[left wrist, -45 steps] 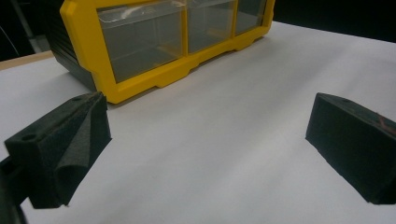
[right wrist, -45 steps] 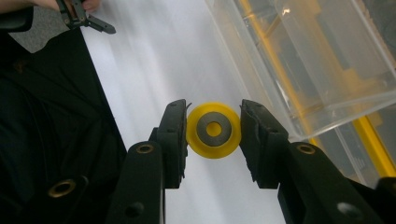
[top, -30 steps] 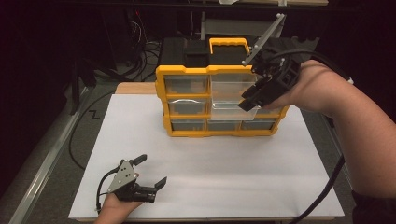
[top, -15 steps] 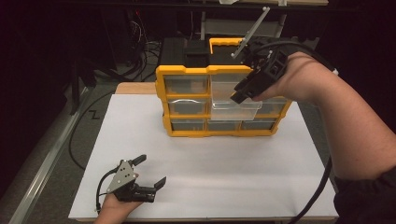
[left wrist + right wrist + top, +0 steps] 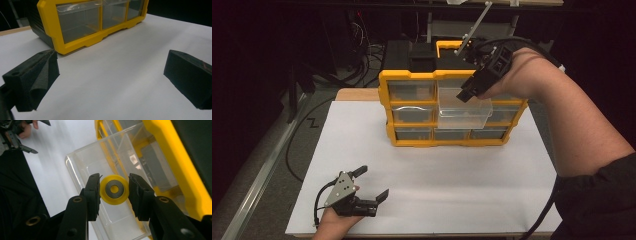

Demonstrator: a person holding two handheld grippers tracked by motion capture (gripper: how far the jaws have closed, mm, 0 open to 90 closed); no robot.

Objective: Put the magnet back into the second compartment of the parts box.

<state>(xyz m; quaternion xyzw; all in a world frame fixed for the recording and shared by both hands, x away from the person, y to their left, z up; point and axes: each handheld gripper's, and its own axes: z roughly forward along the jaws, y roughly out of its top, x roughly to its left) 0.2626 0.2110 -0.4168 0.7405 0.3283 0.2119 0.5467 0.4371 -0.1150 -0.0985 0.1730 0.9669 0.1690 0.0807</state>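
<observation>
Right hand-held gripper (image 5: pixel 114 192), jaws clamping yellow wheel (image 5: pixel 114 189), above open clear drawer (image 5: pixel 100 157)

The organizer (image 5: pixel 452 107) has a bright yellow frame with a black top and see-through drawers. The pulled-out drawer (image 5: pixel 464 111) is clear plastic. The wheel (image 5: pixel 114 189) is yellow with a grey metal centre (a dark hole in the middle). Both the right gripper (image 5: pixel 114 195) and left gripper (image 5: pixel 369 187) have matte black jaws. The table sheet (image 5: pixel 432 195) is plain white.
</observation>
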